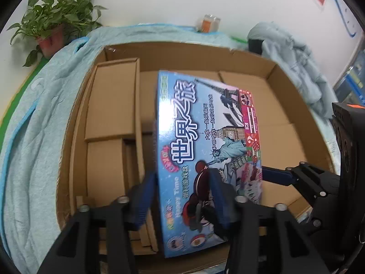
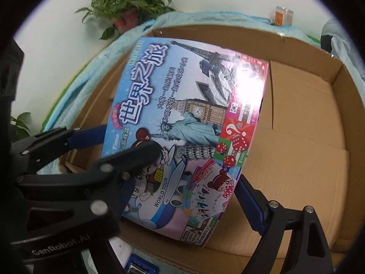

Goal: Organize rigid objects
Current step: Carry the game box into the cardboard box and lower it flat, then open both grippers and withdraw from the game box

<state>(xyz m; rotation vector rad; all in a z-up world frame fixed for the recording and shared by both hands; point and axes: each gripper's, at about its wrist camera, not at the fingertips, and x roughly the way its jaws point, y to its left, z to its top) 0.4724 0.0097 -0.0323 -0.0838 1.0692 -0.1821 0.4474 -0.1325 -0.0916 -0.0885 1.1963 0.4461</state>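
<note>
Showing a glossy blue game box (image 2: 182,123), landmarks printed, tilted in carton (image 2: 296,137)

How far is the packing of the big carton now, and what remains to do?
Done: plain brown boxes already lie in the left part of the open carton. In hand: the left gripper pinches the near edge of the colourful board game box, tilted over the carton; the right gripper straddles its corner, seemingly without pressing. Left: lay it flat on the bare floor at the right and release.
</note>
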